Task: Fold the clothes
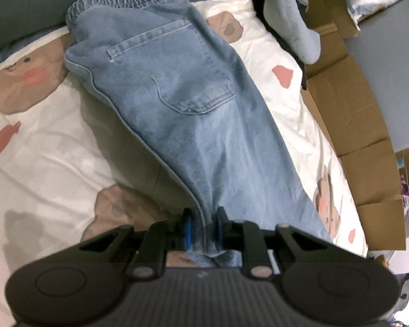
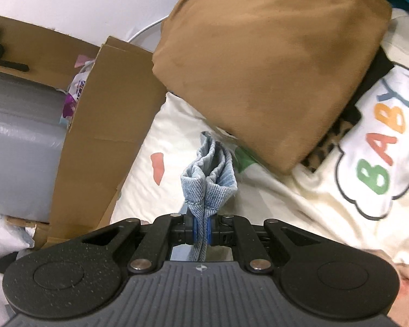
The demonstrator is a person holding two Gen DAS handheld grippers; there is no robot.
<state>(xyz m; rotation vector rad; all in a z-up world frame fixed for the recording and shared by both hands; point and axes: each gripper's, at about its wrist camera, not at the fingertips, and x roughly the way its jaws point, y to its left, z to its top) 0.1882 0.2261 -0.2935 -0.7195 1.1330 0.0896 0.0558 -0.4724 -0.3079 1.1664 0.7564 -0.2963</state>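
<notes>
Pinching a narrow bunch of denim, the left gripper [image 1: 203, 227] has its blue pads nearly together on the lower leg of the jeans [image 1: 171, 81], which run away from it up to the elastic waistband, back pocket facing up. The right gripper [image 2: 201, 230] is clamped almost fully closed on a folded hem of the same light-blue denim (the cuff stands up in pleats just past the fingertips). Under the jeans lies a cream bedsheet [image 1: 54, 147] printed with bears; cardboard [image 1: 349, 114] lines its edge. A brown garment [image 2: 264, 62] lies beyond the right gripper.
</notes>
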